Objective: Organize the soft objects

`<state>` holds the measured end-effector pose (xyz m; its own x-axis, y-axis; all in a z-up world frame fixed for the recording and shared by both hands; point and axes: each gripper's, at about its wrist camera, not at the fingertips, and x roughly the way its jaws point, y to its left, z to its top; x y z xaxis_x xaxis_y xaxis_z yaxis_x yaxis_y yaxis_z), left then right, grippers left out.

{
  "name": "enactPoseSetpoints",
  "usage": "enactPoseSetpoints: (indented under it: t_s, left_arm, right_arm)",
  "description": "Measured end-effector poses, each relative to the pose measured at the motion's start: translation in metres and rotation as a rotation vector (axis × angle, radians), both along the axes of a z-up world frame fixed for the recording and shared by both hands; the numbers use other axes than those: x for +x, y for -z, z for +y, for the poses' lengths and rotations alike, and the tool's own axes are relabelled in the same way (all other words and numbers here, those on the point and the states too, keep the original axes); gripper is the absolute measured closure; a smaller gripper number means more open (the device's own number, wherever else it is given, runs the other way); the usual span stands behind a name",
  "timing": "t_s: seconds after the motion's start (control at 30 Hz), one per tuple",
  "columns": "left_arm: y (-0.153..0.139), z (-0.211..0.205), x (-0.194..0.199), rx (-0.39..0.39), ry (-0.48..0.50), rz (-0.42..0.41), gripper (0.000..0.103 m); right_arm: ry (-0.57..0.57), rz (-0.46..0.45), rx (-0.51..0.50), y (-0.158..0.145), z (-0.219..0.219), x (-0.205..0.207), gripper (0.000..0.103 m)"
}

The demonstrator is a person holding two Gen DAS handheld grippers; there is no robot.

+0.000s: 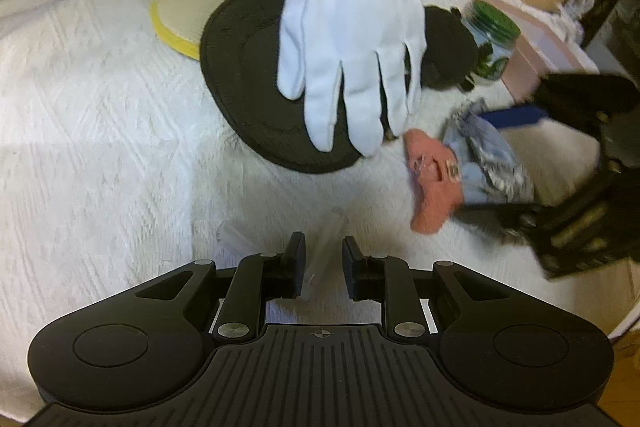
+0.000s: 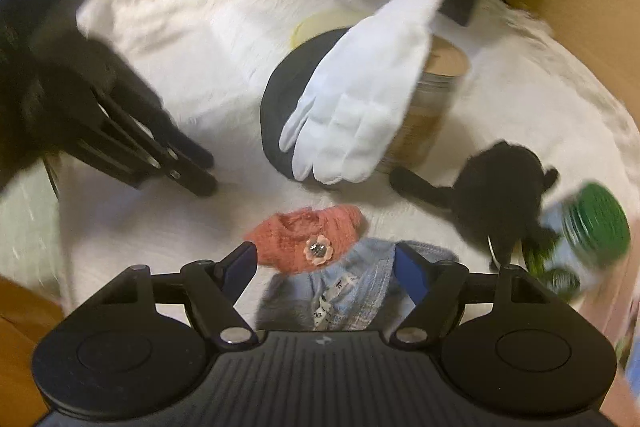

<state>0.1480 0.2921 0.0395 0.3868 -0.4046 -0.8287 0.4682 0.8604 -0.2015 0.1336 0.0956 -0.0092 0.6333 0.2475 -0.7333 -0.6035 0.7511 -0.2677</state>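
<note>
Right gripper (image 2: pixel 326 269) jaws apart over blue doll garment (image 2: pixel 344 291); left gripper (image 1: pixel 322 267) jaws narrowly apart, clear tube (image 1: pixel 324 247) between, grip unclear; white glove (image 1: pixel 348 27) atop black pad (image 1: pixel 248 75).

The white glove (image 1: pixel 352 27) is smooth cloth. The pink sweater (image 2: pixel 308 239) is fuzzy knit. The white bedspread (image 1: pixel 100 107) looks bumpy.

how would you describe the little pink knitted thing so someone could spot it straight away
Start at the white textured cloth covering the surface, then find the white glove lying over the black round pad. Just in front of the glove's fingertips lies the pink knitted piece, touching a pale blue garment. It alone is salmon pink and bears a small flower button.
</note>
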Motion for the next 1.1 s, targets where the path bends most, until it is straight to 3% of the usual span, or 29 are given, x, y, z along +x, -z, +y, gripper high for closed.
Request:
enactPoseSetpoints:
  t_s: [0.13,0.3,0.43,0.53,0.63,0.67,0.73,0.83,0.87,0.9,0.93,1.0,1.1]
  left_arm:
    - [-0.001,-0.007,0.001,0.040,0.026,-0.007,0.079]
    - [0.000,-0.006,-0.002,0.038,0.032,-0.023,0.079]
    - [0.000,-0.005,-0.005,0.046,0.049,-0.046,0.079]
    - [0.000,-0.006,-0.008,0.056,0.079,-0.050,0.079]
    - [0.000,-0.005,-0.009,0.056,0.098,-0.038,0.079]
    - [-0.001,-0.005,-0.010,0.054,0.102,-0.030,0.079]
    - [-0.001,-0.007,-0.011,0.060,0.106,-0.025,0.079]
    - [-0.002,-0.011,-0.012,0.078,0.090,-0.028,0.079]
    - [-0.002,-0.013,-0.013,0.087,0.084,-0.035,0.080]
    - [-0.002,-0.016,-0.014,0.099,0.079,-0.048,0.081]
    - [-0.001,-0.019,-0.016,0.109,0.075,-0.061,0.081]
    - [-0.001,-0.023,-0.019,0.129,0.075,-0.082,0.083]
    - [-0.001,-0.024,-0.018,0.105,0.076,-0.067,0.088]
  right_arm:
    - [-0.028,-0.045,-0.079,-0.003,-0.002,0.002,0.028]
    - [0.050,-0.028,-0.016,-0.022,-0.034,-0.003,0.028]
    - [-0.053,-0.005,-0.009,-0.030,-0.028,-0.015,0.028]
    - [-0.142,0.003,-0.056,-0.019,-0.006,-0.008,0.026]
    - [-0.137,0.019,-0.111,0.003,0.007,0.014,0.026]
    - [-0.121,0.034,-0.104,0.007,0.006,0.022,0.026]
    - [-0.084,0.082,-0.021,0.008,-0.006,0.037,0.015]
    - [0.034,0.208,0.141,0.012,-0.028,0.052,0.016]
    - [0.063,0.206,0.154,0.011,-0.030,0.048,0.019]
    - [0.068,0.208,0.143,0.010,-0.028,0.042,0.029]
    - [0.066,0.221,0.150,0.007,-0.026,0.037,0.055]
    - [0.076,0.271,0.168,0.001,-0.020,0.024,0.081]
    - [0.091,0.248,0.149,-0.002,-0.015,0.005,0.083]
